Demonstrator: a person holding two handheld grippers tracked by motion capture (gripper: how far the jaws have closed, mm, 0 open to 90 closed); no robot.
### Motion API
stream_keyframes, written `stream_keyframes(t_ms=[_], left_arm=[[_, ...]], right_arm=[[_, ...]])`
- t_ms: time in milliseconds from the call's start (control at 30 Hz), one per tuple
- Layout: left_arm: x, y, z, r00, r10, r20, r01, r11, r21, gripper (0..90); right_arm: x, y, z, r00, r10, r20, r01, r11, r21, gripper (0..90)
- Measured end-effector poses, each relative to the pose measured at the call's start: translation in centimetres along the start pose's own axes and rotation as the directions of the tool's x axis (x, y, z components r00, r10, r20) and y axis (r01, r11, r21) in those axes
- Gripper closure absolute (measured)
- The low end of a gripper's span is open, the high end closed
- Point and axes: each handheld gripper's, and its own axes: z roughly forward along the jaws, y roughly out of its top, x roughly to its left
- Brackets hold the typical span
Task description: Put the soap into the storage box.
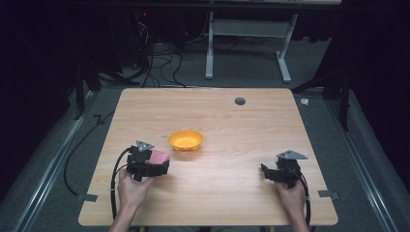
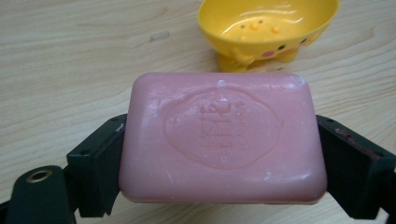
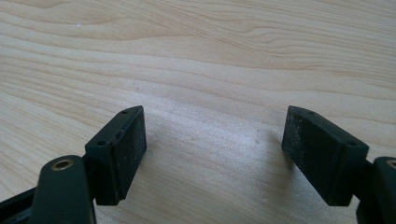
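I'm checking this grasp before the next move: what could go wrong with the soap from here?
The left gripper holds the pink soap bar only by its two short ends; soap is smooth, so it might slip or twist out. The yellow soap dish is small and stands on little feet, so a lowered bar could catch the rim and tip or push it. The right gripper is open and far off, too distant to steady the dish.

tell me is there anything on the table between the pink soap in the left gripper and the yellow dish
Nothing visible. The left gripper is shut on the pink soap, and the yellow soap dish sits just beyond it with bare wooden table between them. The right gripper rests open, far to the side.
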Motion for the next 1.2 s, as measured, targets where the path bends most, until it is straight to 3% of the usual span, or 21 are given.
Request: stream_keyframes(t_ms=[333, 800, 1200], left_arm=[[-1.6, 2.4, -0.3, 0.9999, 0.009, 0.012, -0.009, 1.0000, 0.004, 13.4], [-3.3, 5.4, 1.2, 0.9998, 0.018, -0.001, -0.018, 0.9994, 0.029, 13.4], [-4.0, 7.3, 3.0, 0.9998, -0.009, 0.020, 0.008, 0.9986, 0.052, 13.4]], right_arm=[[0.0, 0.0, 0.0, 1.0000, 0.001, -0.002, -0.001, 1.000, 0.001, 22.5], [0.1, 0.0, 0.0, 1.0000, -0.005, -0.006, 0.005, 1.000, 0.002, 22.6], [0.1, 0.0, 0.0, 0.9999, -0.006, -0.008, 0.006, 1.000, 0.001, 22.6]])
